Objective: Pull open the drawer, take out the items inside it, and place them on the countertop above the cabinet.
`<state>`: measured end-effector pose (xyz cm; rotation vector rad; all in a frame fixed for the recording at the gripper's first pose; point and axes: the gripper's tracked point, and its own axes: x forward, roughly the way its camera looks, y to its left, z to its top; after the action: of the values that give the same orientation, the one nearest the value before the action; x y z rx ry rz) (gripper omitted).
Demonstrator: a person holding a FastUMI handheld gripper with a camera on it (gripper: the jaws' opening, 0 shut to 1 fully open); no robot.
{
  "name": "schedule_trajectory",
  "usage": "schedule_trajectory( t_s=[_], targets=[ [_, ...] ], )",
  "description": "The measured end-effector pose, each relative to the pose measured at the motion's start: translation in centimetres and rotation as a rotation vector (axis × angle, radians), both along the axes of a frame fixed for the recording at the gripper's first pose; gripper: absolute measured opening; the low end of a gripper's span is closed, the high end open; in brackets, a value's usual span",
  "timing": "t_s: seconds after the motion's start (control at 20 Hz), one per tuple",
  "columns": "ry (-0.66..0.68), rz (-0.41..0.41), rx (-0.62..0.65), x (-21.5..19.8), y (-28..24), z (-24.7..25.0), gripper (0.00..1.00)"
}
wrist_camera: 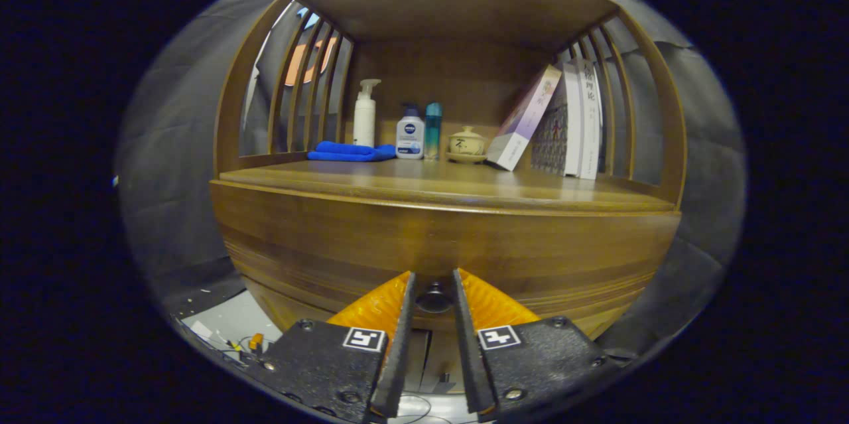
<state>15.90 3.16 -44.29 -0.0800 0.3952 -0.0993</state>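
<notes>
Big wooden cabinet (438, 238) dead ahead, its surface (424, 185) stretching wide under a wooden roof, with slatted sides at 9 and 3 o'clock. Below the surface runs the drawer front (331, 258), still flush with the cabinet, not pulled out.

On the surface, along the back: at 3 o'clock, a row of books (577, 122) stands upright, and one more book (525, 120) leans against them, tilted to the right. The spines carry writing, too small to read. At 9 o'clock lies a folded blue cloth (350, 152); just behind it rises a white pump bottle (364, 115). Next to that, a squat white bottle with a blue cap (410, 133), its label not legible from here, and touching close beside it a slim teal bottle (432, 129). Between the bottles and the leaning book sits a small lidded cup on a saucer (467, 144), a dark mark painted on it.

Now the claw (434, 291): its two fingers point at 12 o'clock, set narrowly apart, and right between the fingertips sits the drawer's small dark knob (434, 298). The fingers flank it closely; whether both actually press on it, I cannot tell. Each finger mount bears a square black-and-white marker (364, 339).
</notes>
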Motion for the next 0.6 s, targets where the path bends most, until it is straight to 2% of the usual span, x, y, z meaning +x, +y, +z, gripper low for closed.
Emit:
schedule_trajectory(
  t_s=[0.05,0.3,0.6],
  targets=[
    [-0.005,-0.009,-0.010,-0.21,-0.12,0.14,0.35],
    [-0.048,-0.043,0.013,-0.18,0.04,-0.03,0.25],
    [-0.018,-0.065,0.084,-0.07,-0.01,-0.20,0.20]
  ],
)
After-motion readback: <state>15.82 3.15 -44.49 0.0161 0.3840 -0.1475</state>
